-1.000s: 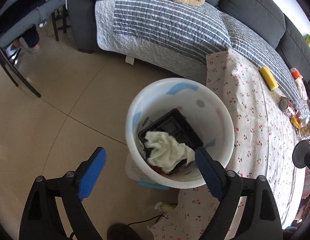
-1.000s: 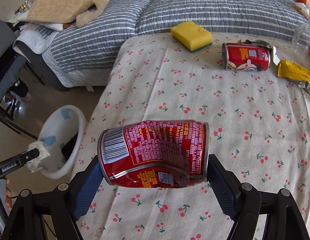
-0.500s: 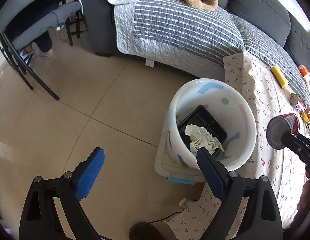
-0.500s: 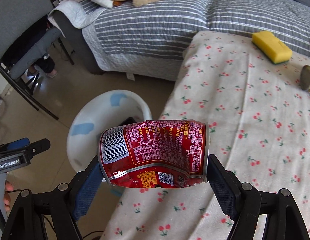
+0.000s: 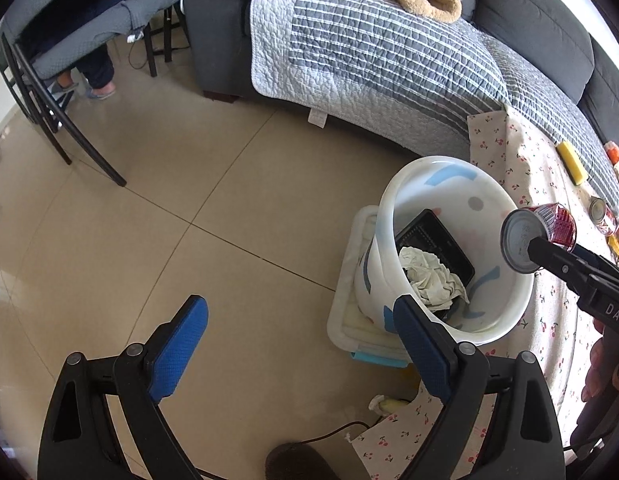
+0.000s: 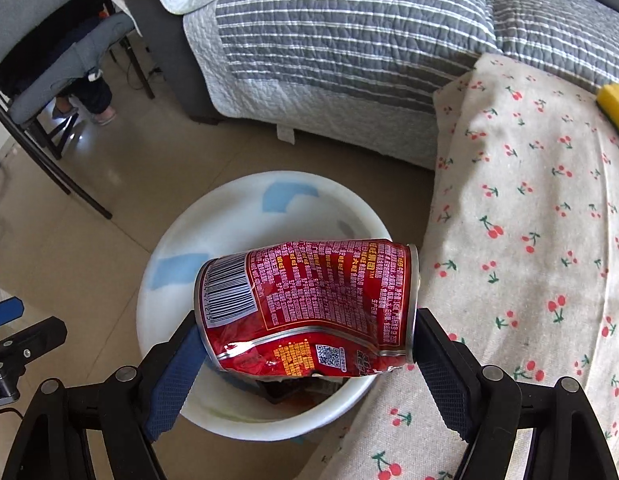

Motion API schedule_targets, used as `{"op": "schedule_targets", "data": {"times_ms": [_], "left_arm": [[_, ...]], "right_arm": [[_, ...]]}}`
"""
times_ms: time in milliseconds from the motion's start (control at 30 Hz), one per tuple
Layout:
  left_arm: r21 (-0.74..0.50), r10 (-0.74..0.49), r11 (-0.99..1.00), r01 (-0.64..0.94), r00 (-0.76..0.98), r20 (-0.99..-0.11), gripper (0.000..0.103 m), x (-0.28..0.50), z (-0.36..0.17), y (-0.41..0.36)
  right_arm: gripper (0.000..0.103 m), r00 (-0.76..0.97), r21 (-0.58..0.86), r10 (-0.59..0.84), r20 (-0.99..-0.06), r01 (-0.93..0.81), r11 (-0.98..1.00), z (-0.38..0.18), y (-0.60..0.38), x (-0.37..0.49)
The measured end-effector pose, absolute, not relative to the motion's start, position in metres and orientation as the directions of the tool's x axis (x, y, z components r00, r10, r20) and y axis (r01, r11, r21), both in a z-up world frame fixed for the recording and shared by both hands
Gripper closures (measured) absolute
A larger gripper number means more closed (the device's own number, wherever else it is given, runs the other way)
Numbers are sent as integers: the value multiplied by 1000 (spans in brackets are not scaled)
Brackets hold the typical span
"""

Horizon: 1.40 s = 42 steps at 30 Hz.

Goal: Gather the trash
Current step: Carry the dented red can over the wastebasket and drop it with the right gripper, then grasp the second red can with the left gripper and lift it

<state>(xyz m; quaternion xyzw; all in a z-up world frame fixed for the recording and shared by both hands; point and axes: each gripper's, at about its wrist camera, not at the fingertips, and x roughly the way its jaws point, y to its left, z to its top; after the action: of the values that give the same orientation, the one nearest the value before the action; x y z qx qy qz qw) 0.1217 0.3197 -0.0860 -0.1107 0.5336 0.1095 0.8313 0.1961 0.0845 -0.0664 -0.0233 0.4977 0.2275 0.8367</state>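
Dented can (image 6: 309,308) clamped, right gripper (image 6: 307,344), above bin (image 6: 169,248)

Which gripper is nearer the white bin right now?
Right. The right gripper holds the red can directly over the white bin; the left gripper hangs empty beside it, over the floor.

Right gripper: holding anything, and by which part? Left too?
Right gripper holds a dented red can sideways, fingers pressing its two ends, above the white bin. Left gripper is open and holds nothing.
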Motion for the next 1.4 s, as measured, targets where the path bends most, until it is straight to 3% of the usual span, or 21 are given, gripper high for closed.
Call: {"op": "schedule_targets", "data": {"times_ms": [300,500,1400], "left_arm": [[-44,81,955,-294,400,-913,7,123,-85,312],[-46,70,962,-268,407,-911,7,128,-79,294],[-52,-36,998,-22,467,-883,0,168,-36,104]], "right_arm": [[10,403,243,386,-830,-363,900,-53,66,203],[7,439,200,350,-827,-352,914,-32,28,193],[1,537,113,142,-832,-87,990,25,-226,147]]}}
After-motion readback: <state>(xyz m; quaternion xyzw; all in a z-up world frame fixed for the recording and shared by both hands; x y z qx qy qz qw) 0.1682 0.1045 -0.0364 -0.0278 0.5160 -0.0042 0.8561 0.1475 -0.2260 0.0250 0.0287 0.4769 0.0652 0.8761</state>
